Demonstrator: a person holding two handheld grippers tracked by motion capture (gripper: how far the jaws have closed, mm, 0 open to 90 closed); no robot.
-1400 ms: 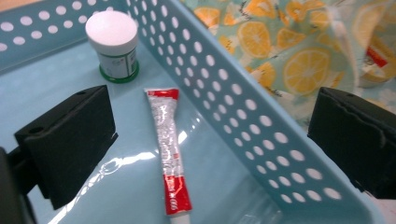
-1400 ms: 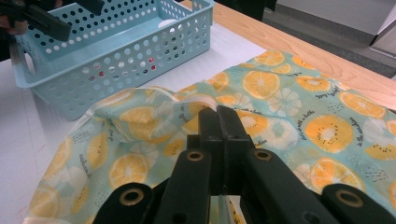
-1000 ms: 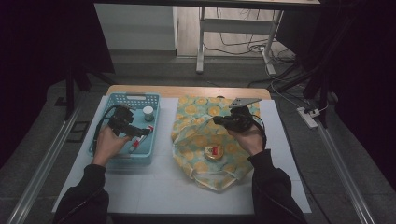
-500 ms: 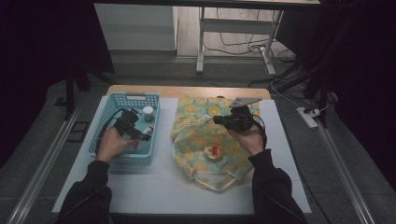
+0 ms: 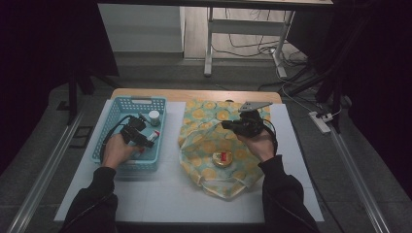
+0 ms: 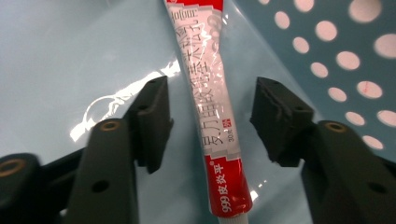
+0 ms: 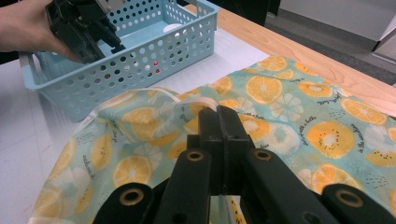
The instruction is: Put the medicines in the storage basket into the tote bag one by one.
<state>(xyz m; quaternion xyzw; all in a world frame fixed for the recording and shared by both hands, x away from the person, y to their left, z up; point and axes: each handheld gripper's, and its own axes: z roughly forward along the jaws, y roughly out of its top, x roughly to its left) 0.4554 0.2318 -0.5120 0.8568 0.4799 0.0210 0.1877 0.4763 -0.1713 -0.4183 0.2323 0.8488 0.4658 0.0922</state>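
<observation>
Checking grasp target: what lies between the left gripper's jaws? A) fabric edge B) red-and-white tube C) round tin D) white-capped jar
B: in the left gripper view the red-and-white tube lies on the basket floor between the left gripper jaws, pads not yet touching.

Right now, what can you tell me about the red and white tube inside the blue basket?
The tube is a slim, soft squeeze tube, white in the middle with red bands at both ends and printed Chinese characters. It looks like glossy plastic or foil with a flat crimped end. It lies flat on the floor of the blue basket, near a perforated wall. The left claw straddles it, and its jaws have just been closing; the pads do not yet press its sides.
</observation>
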